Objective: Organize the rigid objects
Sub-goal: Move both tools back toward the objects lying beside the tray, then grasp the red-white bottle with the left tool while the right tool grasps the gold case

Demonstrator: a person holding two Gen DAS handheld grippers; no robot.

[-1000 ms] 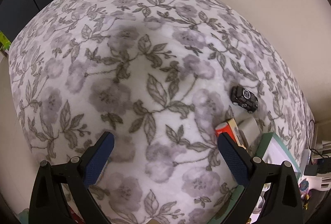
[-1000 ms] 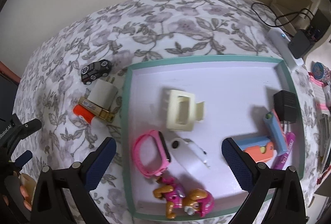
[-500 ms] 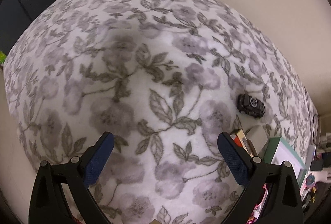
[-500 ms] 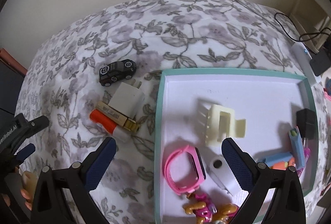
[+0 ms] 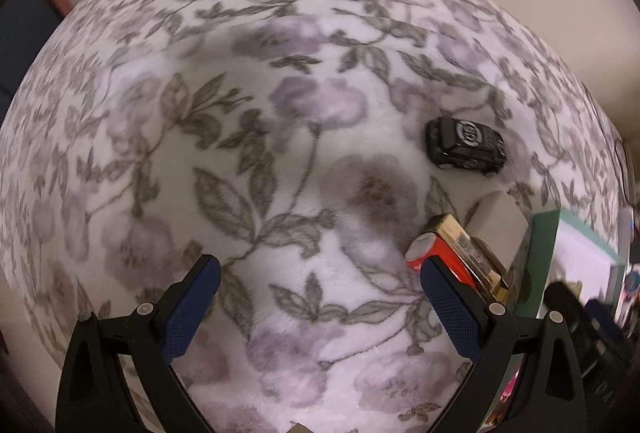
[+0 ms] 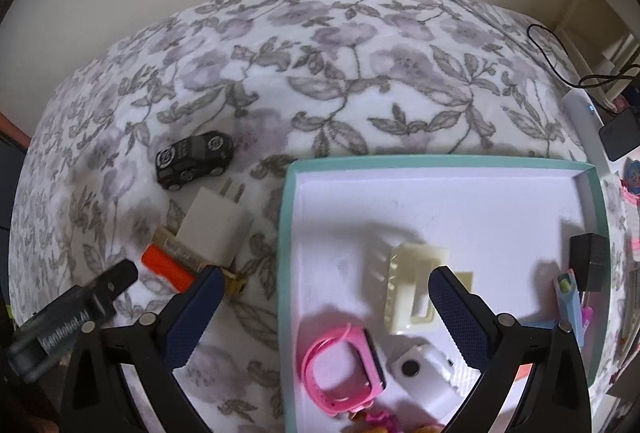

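Note:
A black toy car [image 6: 195,160] lies on the floral blanket, left of the teal-rimmed tray [image 6: 285,233]. It also shows in the left wrist view [image 5: 464,148]. A white plug adapter [image 6: 215,226], a gold lighter [image 6: 192,256] and an orange-and-white tube [image 6: 166,268] lie just below the car. In the left wrist view the tube [image 5: 430,251] touches my right fingertip. My left gripper [image 5: 320,307] is open and empty. My right gripper [image 6: 326,319] is open and empty, over the tray's left edge. My left gripper's tip shows in the right wrist view [image 6: 76,307].
The tray holds a cream plastic clip [image 6: 416,283], a pink watch [image 6: 344,367], a white device [image 6: 424,373], a black adapter [image 6: 590,261] and a blue item [image 6: 570,307]. A cable [image 6: 560,57] and power strip [image 6: 584,129] lie at the right. A wall stands behind.
My left gripper has moved in toward the tube and lighter. My right gripper has shifted left, so the tray sits further right and lower in view.

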